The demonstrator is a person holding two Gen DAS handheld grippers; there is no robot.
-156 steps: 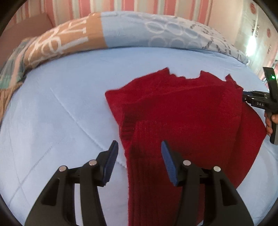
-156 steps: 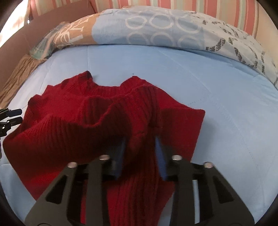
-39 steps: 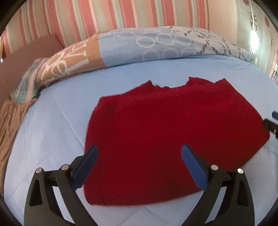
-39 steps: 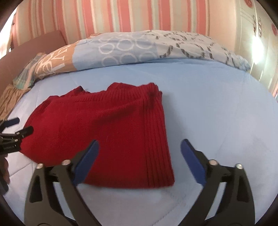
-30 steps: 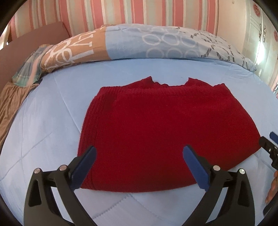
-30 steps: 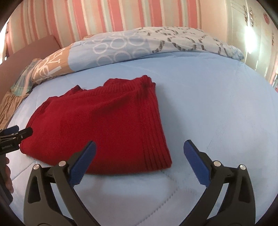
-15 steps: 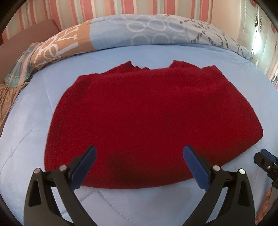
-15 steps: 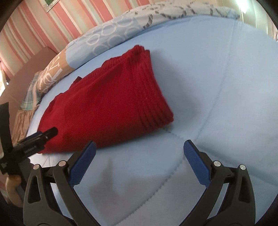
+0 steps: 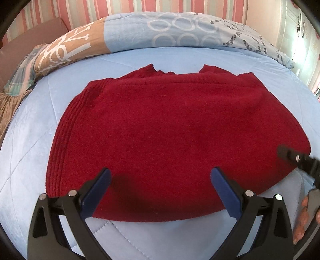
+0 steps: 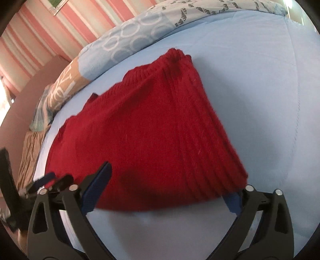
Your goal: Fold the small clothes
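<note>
Large white letters showing on the tan panel of the pillow (image 9: 66, 50), far ahead and left of the left tool, too cut off and creased to be reading as a word, no other writing showing

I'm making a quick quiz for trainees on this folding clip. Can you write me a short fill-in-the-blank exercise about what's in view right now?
1. The folded sweater is ____ in colour.
2. It lies on a light ____ bedcover.
3. The left gripper has its jaws wide ____, with nothing clamped.
4. Behind the bed, the wall is covered in pink ____.

Missing words: red; blue; open; stripes
</note>
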